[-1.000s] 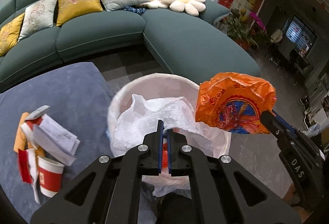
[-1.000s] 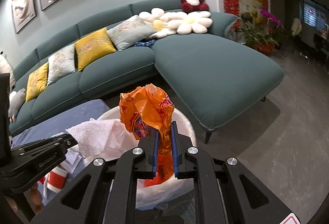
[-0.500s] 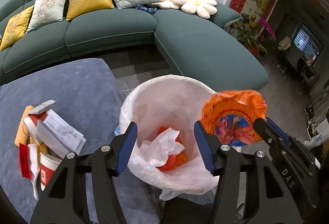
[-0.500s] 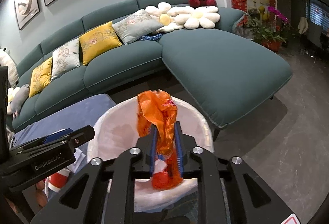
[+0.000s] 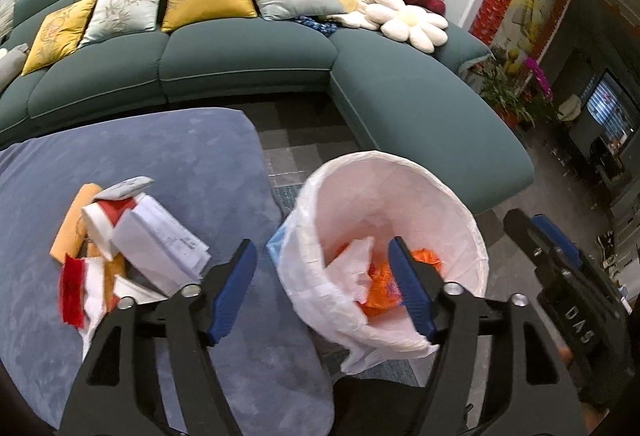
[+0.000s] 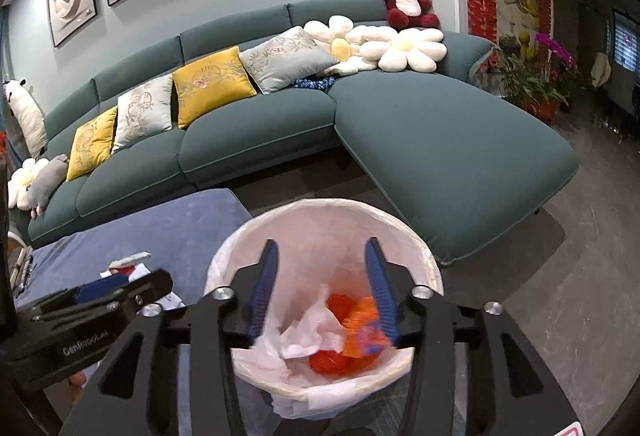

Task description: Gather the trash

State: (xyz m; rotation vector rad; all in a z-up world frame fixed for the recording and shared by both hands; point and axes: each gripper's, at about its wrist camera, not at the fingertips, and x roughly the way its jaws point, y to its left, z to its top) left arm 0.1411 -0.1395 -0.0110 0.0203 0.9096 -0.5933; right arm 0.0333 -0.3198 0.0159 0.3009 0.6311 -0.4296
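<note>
Wrappers in bin (sofa behind)

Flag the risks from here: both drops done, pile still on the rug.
1. The bin liner sags over the near rim; tongs dipping in again could snag it.
2. The leftover pile mixes loose receipts, wrappers and a paper cup; one pinch will likely lift only part and scatter the rest across the rug.
3. The left tongs and right tongs, both open, hang close together over the bin and could collide.

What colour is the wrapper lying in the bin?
Orange wrapper, with some blue print; clearest in the right wrist view.
</note>
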